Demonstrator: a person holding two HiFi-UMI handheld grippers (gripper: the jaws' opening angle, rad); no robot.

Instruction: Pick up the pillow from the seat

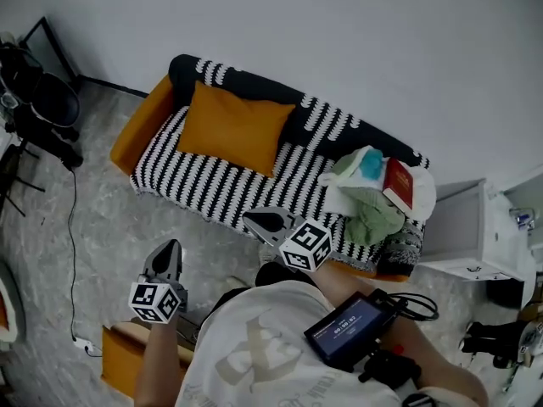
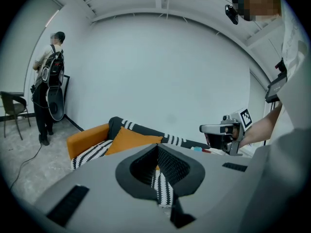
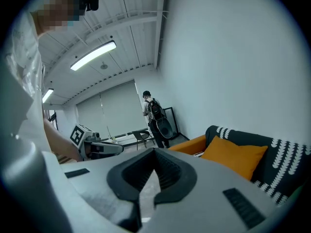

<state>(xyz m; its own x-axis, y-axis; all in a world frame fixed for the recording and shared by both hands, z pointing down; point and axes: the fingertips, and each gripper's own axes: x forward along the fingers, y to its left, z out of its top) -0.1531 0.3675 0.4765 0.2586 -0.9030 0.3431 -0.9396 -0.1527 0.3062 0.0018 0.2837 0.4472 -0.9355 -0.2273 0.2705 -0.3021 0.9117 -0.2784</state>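
An orange pillow [image 1: 231,127] leans against the back of a black-and-white striped sofa [image 1: 212,185] with orange sides. The pillow shows too in the left gripper view [image 2: 129,138] and the right gripper view [image 3: 235,157]. My left gripper [image 1: 166,257] is shut and empty, held over the floor in front of the sofa. My right gripper [image 1: 265,222] is shut and empty at the sofa's front edge, to the right of the pillow. Neither touches the pillow.
A pile of green and white cloth [image 1: 366,197] with a red book [image 1: 399,185] lies on the sofa's right end. A white cabinet [image 1: 475,231] stands to the right. A person with a backpack [image 2: 48,81] stands at the far left by a chair [image 2: 12,106]. An orange box [image 1: 123,359] sits on the floor.
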